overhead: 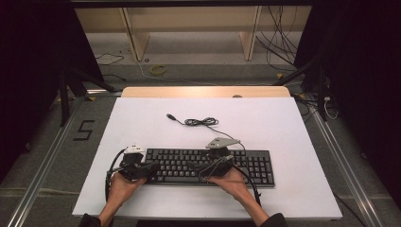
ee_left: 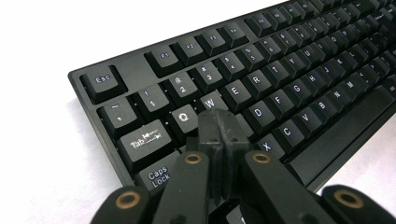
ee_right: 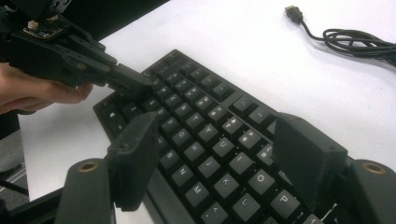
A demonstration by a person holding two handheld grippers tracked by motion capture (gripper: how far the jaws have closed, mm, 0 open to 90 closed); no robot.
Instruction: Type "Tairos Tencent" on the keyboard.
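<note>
The left gripper (ee_left: 219, 128), fingers together, pressed near the A key of the keyboard (ee_left: 280, 93), which ran toward upper right; the right gripper (ee_right: 219, 158), fingers apart, hovered mid-keyboard

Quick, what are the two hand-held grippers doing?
Left hand-held gripper: closed, empty, tips over the keyboard near the A key.
Right hand-held gripper: open, empty, above the keyboard.

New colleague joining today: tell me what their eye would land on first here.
A black keyboard lies near the front of the white table, its cable coiled behind it. The left hand-held gripper, jaws shut, presses down by the Q and W keys, while the right hand-held gripper hovers open over the letter keys.
</note>
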